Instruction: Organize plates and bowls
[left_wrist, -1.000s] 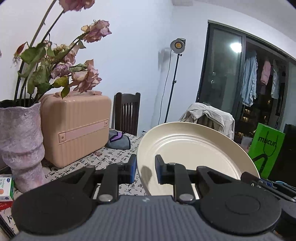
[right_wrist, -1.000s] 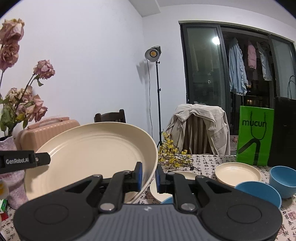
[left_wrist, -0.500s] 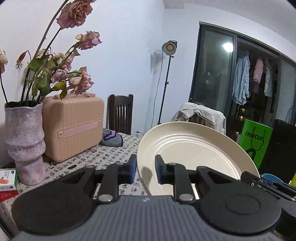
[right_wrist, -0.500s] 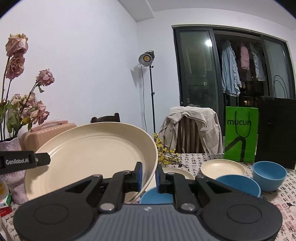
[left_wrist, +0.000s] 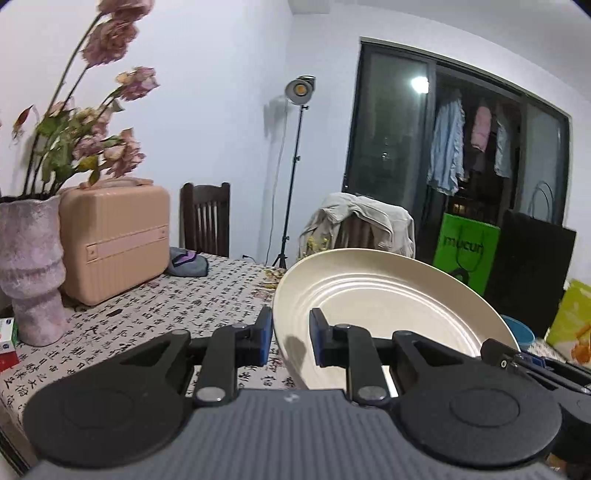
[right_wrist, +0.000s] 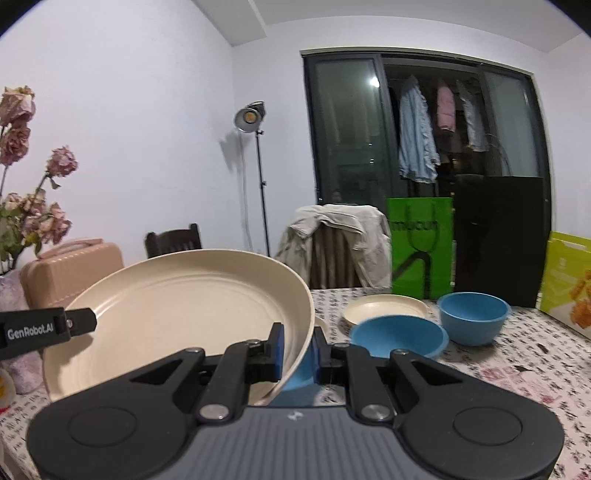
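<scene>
We hold one large cream plate (right_wrist: 177, 306) between both grippers, clear of the table (left_wrist: 155, 314). The left gripper (left_wrist: 291, 341) is clamped on the plate's left rim, pads narrowly spread, rim between them. The right gripper (right_wrist: 297, 349) is nearly closed, pinching the plate's right rim. The plate is round and shallow, with faint concentric rings inside and a raised lip; it tilts, and nothing lies in it.

Just beyond the plate's right edge, a blue bowl (right_wrist: 399, 334) sits on the table, interior bare as far as visible. Behind that bowl lies a small cream plate (right_wrist: 384, 308), also bare. Right of the small plate stands a second blue bowl (right_wrist: 474, 315); we cannot see inside it.

Left of the large plate, a vase (left_wrist: 31, 269) holds wilted pink roses (left_wrist: 96, 147), beside a pink case (left_wrist: 118, 240).
</scene>
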